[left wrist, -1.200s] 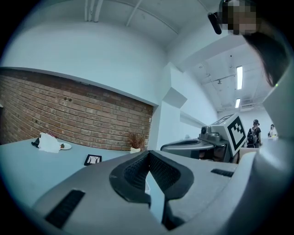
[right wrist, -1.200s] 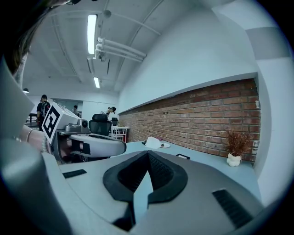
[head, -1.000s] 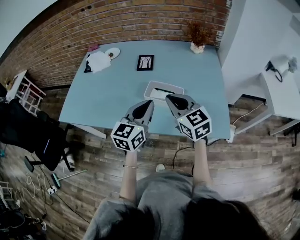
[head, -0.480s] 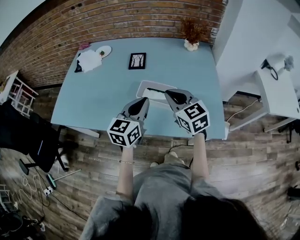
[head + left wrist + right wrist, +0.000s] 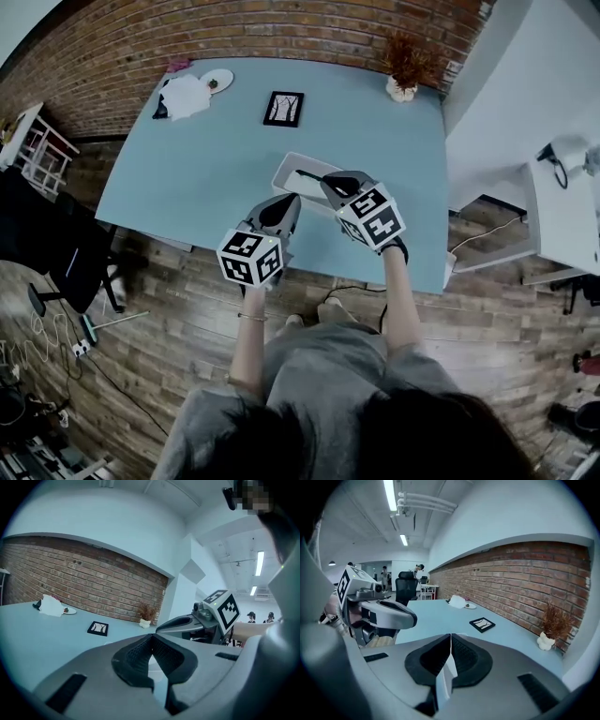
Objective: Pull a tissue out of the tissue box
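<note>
While my arms reach over the near edge of the bench (image 5: 187, 178), my left tool (image 5: 289, 201) is clenched on nothing, its pads meeting at the tip. My right tool (image 5: 330, 180) is pressed just as tight, with only a pale sliver showing through the gap behind its tip. Since a second ago both have sunk and pushed forward. The right tip now overlaps the near right end of the tissue box (image 5: 298, 174), just above the frame's centre, and the left stops just short of its near edge. No tissue is out, so I judge this the approach; the right tool must open before pinching a sheet. Beyond lie a picture frame (image 5: 284, 108) and, upper right, a potted plant (image 5: 403, 80).
</note>
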Action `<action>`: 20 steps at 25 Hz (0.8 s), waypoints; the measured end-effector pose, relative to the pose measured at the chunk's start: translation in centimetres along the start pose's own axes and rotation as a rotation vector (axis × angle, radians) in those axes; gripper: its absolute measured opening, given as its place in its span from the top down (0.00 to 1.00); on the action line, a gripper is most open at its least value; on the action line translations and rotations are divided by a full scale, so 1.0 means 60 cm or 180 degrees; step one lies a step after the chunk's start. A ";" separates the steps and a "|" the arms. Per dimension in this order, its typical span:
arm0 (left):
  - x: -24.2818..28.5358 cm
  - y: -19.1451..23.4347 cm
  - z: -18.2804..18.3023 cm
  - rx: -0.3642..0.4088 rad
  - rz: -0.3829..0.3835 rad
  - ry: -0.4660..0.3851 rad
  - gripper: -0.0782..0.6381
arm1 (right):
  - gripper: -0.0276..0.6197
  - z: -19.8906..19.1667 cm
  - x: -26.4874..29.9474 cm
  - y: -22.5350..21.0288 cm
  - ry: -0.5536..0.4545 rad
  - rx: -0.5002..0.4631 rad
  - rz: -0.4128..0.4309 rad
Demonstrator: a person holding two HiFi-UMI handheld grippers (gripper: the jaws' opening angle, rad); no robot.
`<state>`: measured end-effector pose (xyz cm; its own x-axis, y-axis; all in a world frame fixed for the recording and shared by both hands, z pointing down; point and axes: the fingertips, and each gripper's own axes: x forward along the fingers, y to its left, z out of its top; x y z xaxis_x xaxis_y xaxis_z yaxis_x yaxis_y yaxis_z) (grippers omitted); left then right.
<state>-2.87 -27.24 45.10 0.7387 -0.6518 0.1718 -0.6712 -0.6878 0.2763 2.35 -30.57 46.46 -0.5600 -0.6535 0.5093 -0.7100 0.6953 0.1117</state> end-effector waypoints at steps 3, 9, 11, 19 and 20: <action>0.002 0.011 -0.016 -0.0063 0.0089 0.0044 0.89 | 0.95 -0.019 0.025 0.000 0.0192 -0.0143 0.0185; 0.019 0.035 -0.040 -0.0192 0.0161 0.0116 0.89 | 0.95 -0.044 0.061 -0.007 0.0426 -0.0325 0.0398; 0.025 0.039 -0.050 -0.0227 0.0184 0.0154 0.89 | 0.89 -0.052 0.072 -0.007 0.0514 -0.0374 0.0475; 0.037 0.051 -0.081 -0.0345 0.0276 0.0257 0.89 | 0.76 -0.090 0.115 0.003 0.0880 -0.0568 0.0717; 0.038 0.052 -0.084 -0.0364 0.0290 0.0258 0.89 | 0.74 -0.095 0.119 0.005 0.0919 -0.0596 0.0740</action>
<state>-2.99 -29.25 51.11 0.6808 -0.6787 0.2755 -0.7276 -0.5832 0.3611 0.53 -33.33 55.00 -0.5345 -0.3804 0.7547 -0.4739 0.8743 0.1051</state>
